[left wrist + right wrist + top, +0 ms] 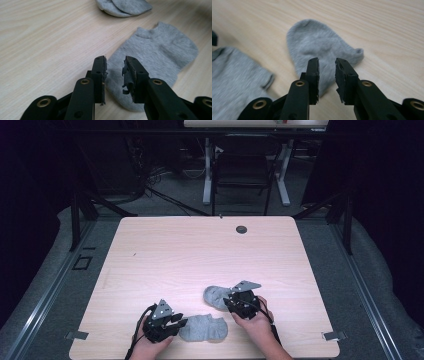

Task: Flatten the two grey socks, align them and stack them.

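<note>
Both my left gripper (115, 75) and right gripper (327, 75) gape unloaded; closing shallow could bunch either grey ankle sock (155, 57)

Most of the counter (165, 255) lay bare, so a tool could sweep freely across its far and left stretches. Only two grey socks, one near the front edge (204, 327) and one just beyond it (216, 296), lay in the way (both flat, low obstacles).

A lab-like recording room: a lone wooden desk (165, 255) ringed by dark curtains, stand legs (80, 215) and floor cables (165, 197).
</note>
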The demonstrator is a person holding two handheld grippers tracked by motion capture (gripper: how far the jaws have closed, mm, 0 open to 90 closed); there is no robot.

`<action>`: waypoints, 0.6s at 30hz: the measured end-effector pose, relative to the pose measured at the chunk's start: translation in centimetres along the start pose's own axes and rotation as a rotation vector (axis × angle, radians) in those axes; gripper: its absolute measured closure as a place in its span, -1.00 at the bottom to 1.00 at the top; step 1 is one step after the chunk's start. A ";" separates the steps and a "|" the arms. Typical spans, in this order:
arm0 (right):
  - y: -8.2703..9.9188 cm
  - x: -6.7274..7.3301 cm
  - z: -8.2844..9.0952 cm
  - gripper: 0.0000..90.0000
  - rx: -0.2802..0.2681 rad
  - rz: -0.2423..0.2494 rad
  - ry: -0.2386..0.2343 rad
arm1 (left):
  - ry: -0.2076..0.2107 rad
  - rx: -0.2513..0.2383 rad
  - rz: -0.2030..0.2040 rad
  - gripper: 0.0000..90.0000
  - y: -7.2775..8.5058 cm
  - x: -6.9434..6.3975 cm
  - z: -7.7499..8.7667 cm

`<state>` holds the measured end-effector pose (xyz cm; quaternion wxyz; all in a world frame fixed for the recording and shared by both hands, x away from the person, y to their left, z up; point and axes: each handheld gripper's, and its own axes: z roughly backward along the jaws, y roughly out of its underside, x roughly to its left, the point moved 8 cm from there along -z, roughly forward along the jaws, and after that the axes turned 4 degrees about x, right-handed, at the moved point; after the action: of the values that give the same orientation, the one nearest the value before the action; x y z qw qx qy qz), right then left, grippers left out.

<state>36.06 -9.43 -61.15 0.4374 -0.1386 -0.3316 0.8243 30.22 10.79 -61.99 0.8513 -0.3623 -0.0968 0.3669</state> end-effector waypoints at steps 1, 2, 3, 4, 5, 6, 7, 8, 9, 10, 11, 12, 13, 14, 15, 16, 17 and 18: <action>-0.3 -0.2 -0.5 0.62 0.014 -0.010 0.023 | -0.005 -0.006 0.014 0.54 0.0 0.2 0.0; -0.3 -0.2 -0.5 0.62 0.014 -0.010 0.023 | -0.005 -0.006 0.014 0.54 0.0 0.2 0.0; -0.4 -0.3 -0.8 0.62 0.015 -0.013 0.034 | -0.008 -0.004 0.006 0.54 0.0 0.3 0.1; -0.6 -0.3 -1.1 0.62 0.016 -0.011 0.040 | -0.008 -0.006 0.007 0.53 0.0 0.4 0.1; -0.6 -0.4 -1.4 0.62 0.022 -0.015 0.049 | -0.008 -0.009 0.017 0.53 0.0 0.4 0.1; -0.6 -0.5 -1.7 0.62 0.028 -0.020 0.052 | -0.009 -0.010 0.015 0.53 -0.1 0.5 0.1; -0.5 -0.5 -1.9 0.62 0.034 -0.022 0.056 | -0.008 -0.011 0.013 0.53 -0.1 0.6 0.2; -0.4 -0.5 -2.2 0.62 0.042 -0.024 0.056 | -0.008 -0.014 0.016 0.53 -0.1 0.6 0.2; -0.4 -0.6 -2.5 0.63 0.044 -0.026 0.051 | -0.009 -0.015 0.021 0.53 -0.1 0.6 0.2; -0.4 -0.6 -2.5 0.63 0.044 -0.026 0.051 | -0.007 -0.015 0.021 0.53 -0.1 0.7 0.2; -0.4 -0.6 -2.6 0.64 0.044 -0.025 0.052 | -0.008 -0.018 0.023 0.53 -0.2 0.8 0.2; -0.5 -0.6 -2.8 0.65 0.044 -0.021 0.049 | -0.010 -0.016 0.022 0.53 -0.2 0.8 0.2; -0.5 -0.6 -2.8 0.65 0.044 -0.021 0.049 | -0.012 -0.017 0.025 0.53 -0.2 0.9 0.3; -0.5 -0.6 -2.9 0.68 0.045 -0.009 0.036 | -0.011 -0.018 0.019 0.53 -0.2 1.0 0.3; -0.5 -0.6 -2.9 0.68 0.045 -0.009 0.036 | -0.011 -0.021 0.027 0.53 -0.2 1.0 0.3; -0.5 -0.5 -3.0 0.69 0.042 0.003 0.032 | -0.012 -0.022 0.026 0.53 -0.3 1.0 0.3; -0.5 -0.5 -3.0 0.70 0.045 0.017 0.023 | -0.014 -0.021 0.026 0.53 -0.2 1.1 0.3; -0.6 -0.4 -3.1 0.72 0.037 0.026 0.016 | -0.014 -0.021 0.028 0.53 -0.3 1.1 0.3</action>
<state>38.25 -8.16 -63.12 0.4318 -0.1413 -0.3110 0.8348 31.01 11.60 -61.70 0.8415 -0.3700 -0.1018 0.3803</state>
